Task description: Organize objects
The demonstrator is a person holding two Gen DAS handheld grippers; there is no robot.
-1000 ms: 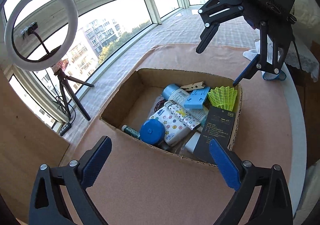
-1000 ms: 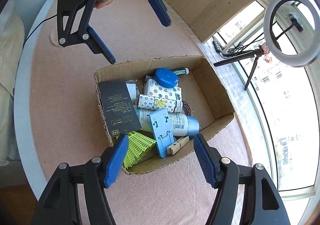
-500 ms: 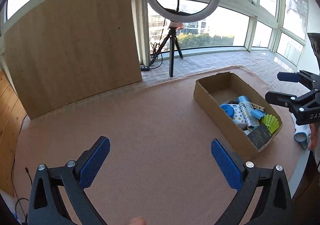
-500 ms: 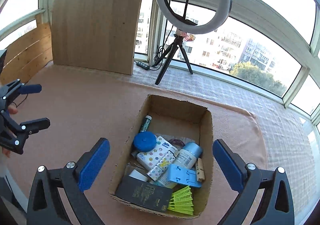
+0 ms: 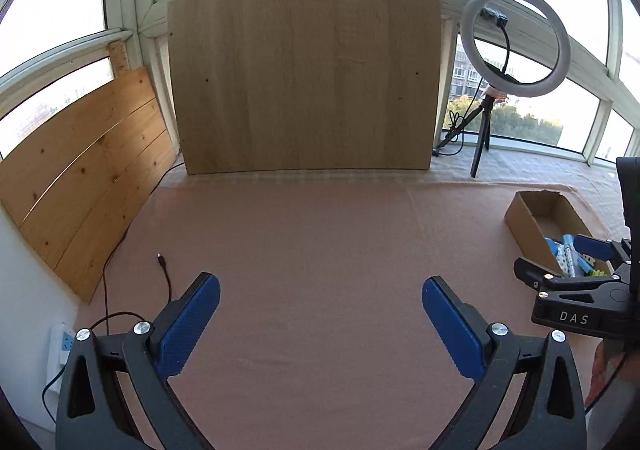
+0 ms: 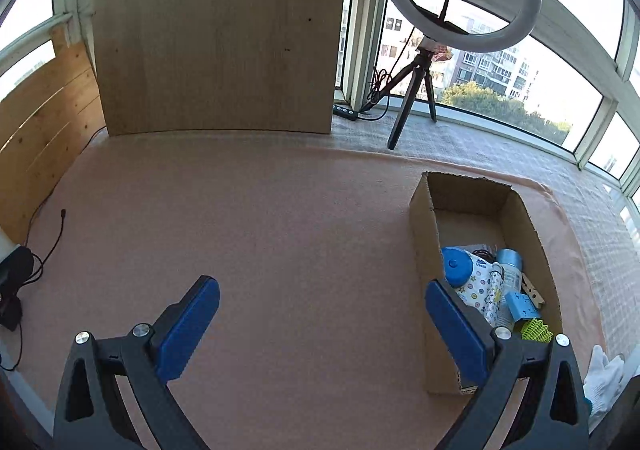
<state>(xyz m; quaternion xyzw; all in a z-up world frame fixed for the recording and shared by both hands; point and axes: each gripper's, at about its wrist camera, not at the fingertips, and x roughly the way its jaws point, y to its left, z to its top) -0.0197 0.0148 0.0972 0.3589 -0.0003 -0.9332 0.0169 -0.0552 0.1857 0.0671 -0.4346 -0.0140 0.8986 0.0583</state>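
We are holding both tongs, left and right, spread and empty over the table; the cardboard box is sitting right of them.

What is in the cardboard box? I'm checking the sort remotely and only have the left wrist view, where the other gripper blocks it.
Observer: The cardboard box holds a round blue lid and a star-patterned pack at its near end.
Operator: Anything yellow?
Observer: Yes, a yellow-green shuttlecock lies nearest the camera.
Operator: Is the box full?
Observer: No, its far end is bare cardboard.
Operator: Right gripper holding anything?
Observer: No, the right gripper is open over bare mat.
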